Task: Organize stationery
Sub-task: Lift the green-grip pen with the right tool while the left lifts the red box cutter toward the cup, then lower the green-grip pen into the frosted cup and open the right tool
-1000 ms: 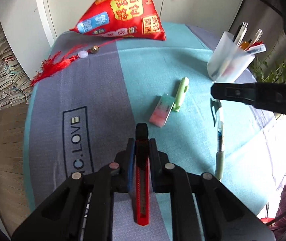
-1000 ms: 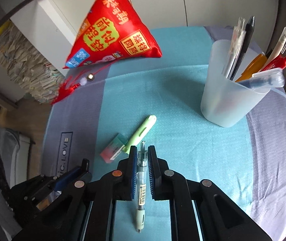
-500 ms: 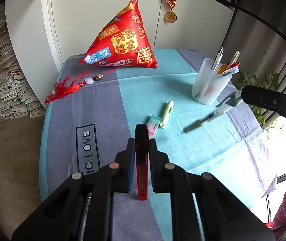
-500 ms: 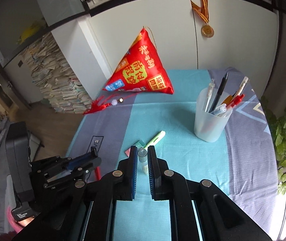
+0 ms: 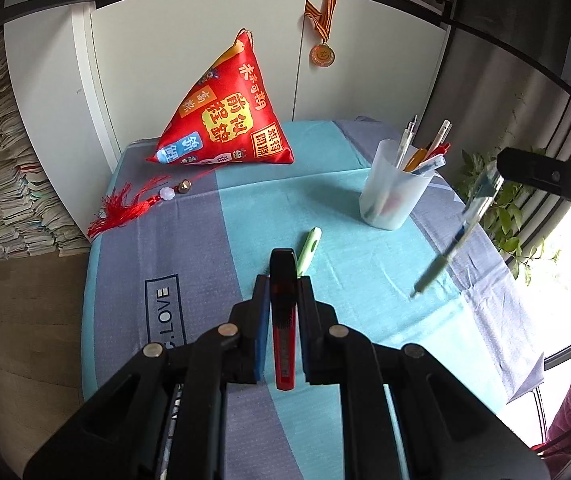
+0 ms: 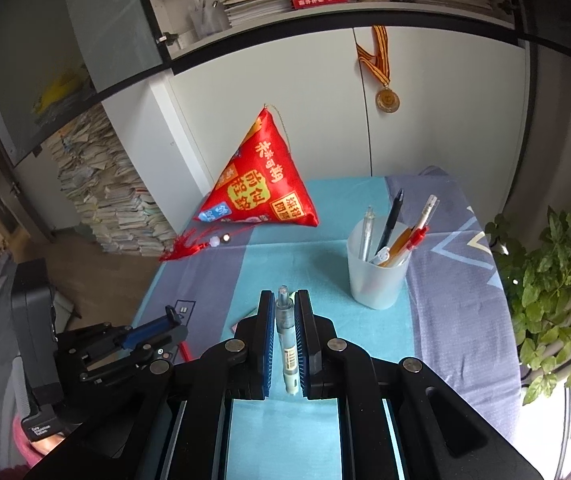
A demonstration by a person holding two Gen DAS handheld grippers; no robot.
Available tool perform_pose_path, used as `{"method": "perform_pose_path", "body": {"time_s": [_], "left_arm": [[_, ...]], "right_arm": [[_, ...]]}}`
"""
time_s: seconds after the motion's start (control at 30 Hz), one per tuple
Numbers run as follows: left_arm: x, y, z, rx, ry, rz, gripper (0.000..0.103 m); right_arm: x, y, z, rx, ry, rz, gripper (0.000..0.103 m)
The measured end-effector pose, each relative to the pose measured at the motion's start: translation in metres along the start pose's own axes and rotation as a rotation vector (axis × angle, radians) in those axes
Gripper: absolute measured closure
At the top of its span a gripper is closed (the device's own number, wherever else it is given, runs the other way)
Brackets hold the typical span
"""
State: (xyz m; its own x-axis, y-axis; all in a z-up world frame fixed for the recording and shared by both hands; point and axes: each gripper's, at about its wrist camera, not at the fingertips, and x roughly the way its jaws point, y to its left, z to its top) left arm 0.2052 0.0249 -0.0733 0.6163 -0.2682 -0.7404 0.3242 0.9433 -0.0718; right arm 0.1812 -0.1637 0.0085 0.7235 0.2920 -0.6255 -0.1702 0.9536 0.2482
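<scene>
- Left hand-held gripper (image 5: 283,304): clenched on a red knife (image 5: 283,320), a utility cutter by its look, held lengthwise between the pads, above the counter (image 5: 189,216). Stiff, light plastic body; likely safest gripped mid-body, away from the blade end.
- Tassel (image 5: 125,206) and red pillow (image 5: 225,120) sit at the counter's far left, well apart from the work.
- Green pen (image 5: 309,250) lies on the cloth just beyond the knife's tip, not yet collected. Light, smooth, apt to roll; take it across the barrel's middle.
- Cup (image 6: 377,276) stands upright on the right, already holding several pens. It looks light and tippable, and those pens crowd the mouth, so a new one should go in steeply through a gap.
- Right hand-held gripper (image 6: 285,320): clenched on a clear pen (image 6: 287,340) near its upper end; in the left view it hangs tilted in the air, right of the cup.
- Plant (image 6: 557,292) stands beyond the counter's right edge.
</scene>
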Motion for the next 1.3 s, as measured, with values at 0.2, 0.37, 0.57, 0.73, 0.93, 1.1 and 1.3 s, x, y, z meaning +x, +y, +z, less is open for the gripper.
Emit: {"method": "perform_pose_path", "body": {"time_s": [0.2, 0.37, 0.57, 0.73, 0.93, 1.1, 1.3], "left_arm": [[0.001, -0.006, 0.003, 0.001, -0.004, -0.01, 0.092], [0.001, -0.008, 0.005, -0.003, -0.013, -0.015, 0.092], [0.003, -0.009, 0.01, -0.006, -0.017, -0.006, 0.092], [0.007, -0.007, 0.014, -0.009, -0.018, -0.002, 0.092], [0.018, -0.004, 0.019, -0.012, 0.0, 0.003, 0.092], [0.024, -0.004, 0.023, -0.006, 0.009, 0.003, 0.091], [0.029, -0.006, 0.025, -0.003, 0.017, -0.001, 0.091]], "right_arm": [[-0.016, -0.014, 0.024, 0.005, -0.064, -0.051, 0.092], [-0.021, -0.023, 0.054, 0.01, -0.112, -0.092, 0.092], [-0.014, -0.032, 0.083, 0.02, -0.153, -0.114, 0.092], [0.005, -0.042, 0.097, 0.039, -0.163, -0.147, 0.092], [0.042, -0.06, 0.099, 0.085, -0.109, -0.144, 0.092], [0.065, -0.067, 0.097, 0.097, -0.07, -0.144, 0.092], [0.084, -0.069, 0.092, 0.077, -0.036, -0.166, 0.092]]}}
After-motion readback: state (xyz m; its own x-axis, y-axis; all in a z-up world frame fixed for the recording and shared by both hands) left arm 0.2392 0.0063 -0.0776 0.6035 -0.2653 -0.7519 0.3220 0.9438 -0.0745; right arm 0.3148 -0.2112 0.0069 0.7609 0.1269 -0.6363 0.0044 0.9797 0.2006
